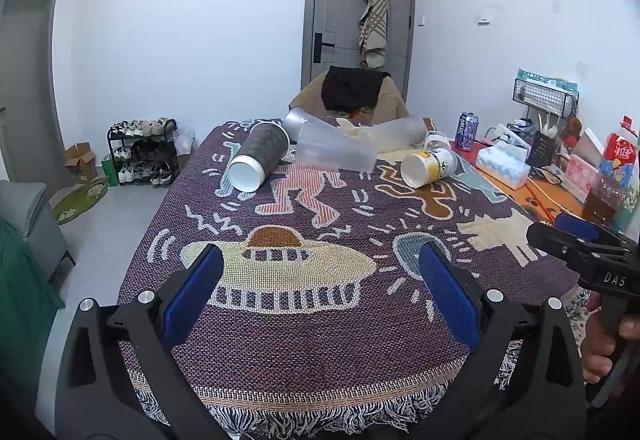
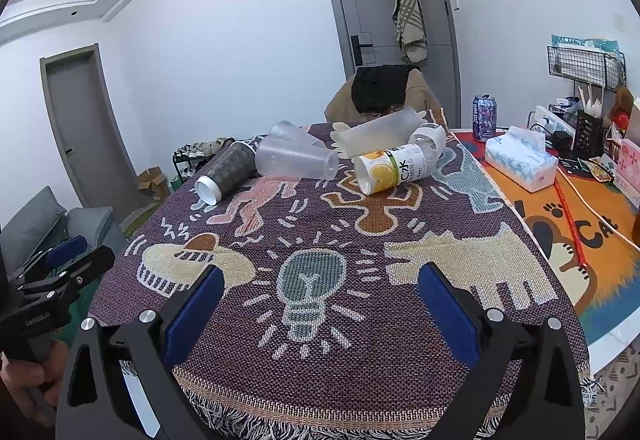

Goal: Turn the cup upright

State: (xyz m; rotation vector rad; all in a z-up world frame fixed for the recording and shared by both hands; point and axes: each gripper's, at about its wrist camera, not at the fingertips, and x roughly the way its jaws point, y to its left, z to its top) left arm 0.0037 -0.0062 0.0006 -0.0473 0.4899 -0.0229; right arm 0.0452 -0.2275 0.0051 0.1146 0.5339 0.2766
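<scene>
Several cups lie on their sides at the far end of the patterned cloth (image 1: 304, 324): a dark brown cup with a white base (image 1: 260, 156) (image 2: 228, 172), a clear plastic cup (image 1: 336, 152) (image 2: 298, 158), a yellow lemon-print cup (image 1: 430, 166) (image 2: 390, 168), a frosted cup (image 1: 400, 132) (image 2: 378, 132) and another clear one behind (image 1: 294, 122) (image 2: 286, 132). My left gripper (image 1: 322, 274) is open and empty over the near cloth. My right gripper (image 2: 320, 292) is open and empty too; it also shows at the right edge of the left wrist view (image 1: 576, 236).
A purple can (image 1: 467, 131) (image 2: 484, 118), a tissue box (image 1: 504, 164) (image 2: 522, 156), a wire rack (image 1: 546, 92) and snack packs stand along the right side on an orange mat (image 2: 592, 224). A chair with dark clothing (image 1: 352, 90) is behind the table. A shoe rack (image 1: 144, 152) stands on the floor at left.
</scene>
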